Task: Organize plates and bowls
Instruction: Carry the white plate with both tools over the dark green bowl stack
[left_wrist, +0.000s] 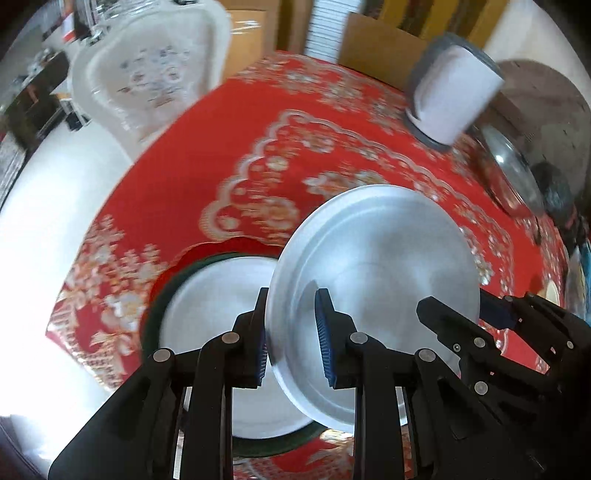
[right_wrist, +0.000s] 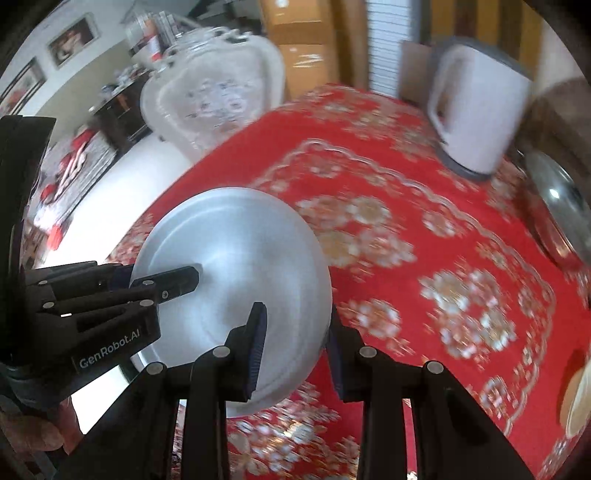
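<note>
Above the red floral tabletop (left_wrist: 332, 122), both hand-held grippers (left_wrist: 291, 332) (right_wrist: 295, 347) pinch one round silver metal plate's (left_wrist: 376, 251) rim; only the left view shows a green-rimmed plate (left_wrist: 214, 295) at 7 o'clock beneath

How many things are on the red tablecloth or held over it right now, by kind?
Steel plates: 2, one held by both grippers, one lying below it
Kettles: 1, white with grey trim
Steel lids or dishes at the right edge, blurred: 1
Tan dishes at the lower right edge, mostly cut off: 1
Total: 5
</note>
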